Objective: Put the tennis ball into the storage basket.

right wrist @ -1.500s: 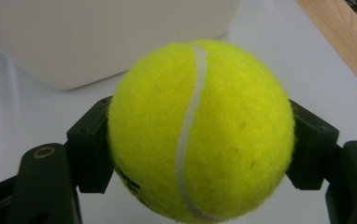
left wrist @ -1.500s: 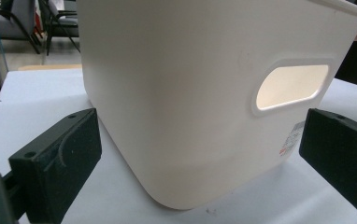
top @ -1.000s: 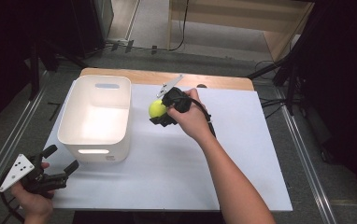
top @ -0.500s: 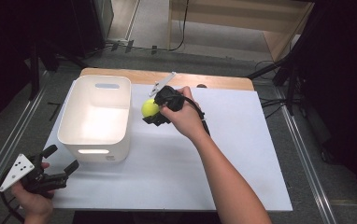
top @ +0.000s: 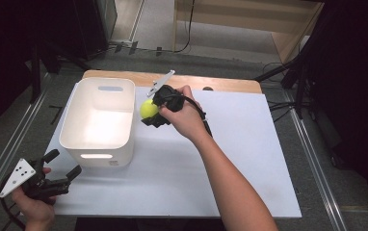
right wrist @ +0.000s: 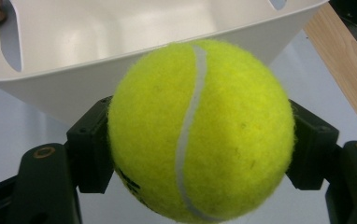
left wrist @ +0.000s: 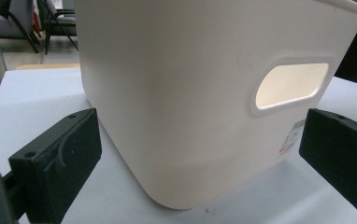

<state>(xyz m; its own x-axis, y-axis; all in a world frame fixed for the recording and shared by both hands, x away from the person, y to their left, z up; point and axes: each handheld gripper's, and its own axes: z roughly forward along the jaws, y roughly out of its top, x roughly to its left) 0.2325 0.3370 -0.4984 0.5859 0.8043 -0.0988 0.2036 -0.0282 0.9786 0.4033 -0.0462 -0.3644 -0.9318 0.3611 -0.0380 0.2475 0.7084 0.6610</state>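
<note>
Clearance matters here: the right gripper (top: 152, 111) is clamped on the tennis ball (top: 148, 109), held just beside the white bin's (top: 98, 144) right rim. Judged best: lift it above the wall, centre it over the opening, then release. The left gripper (top: 64, 173) rests spread wide near the bin's front.

Lab: railed rig table (top: 249, 144), cables (top: 187, 33)
</note>
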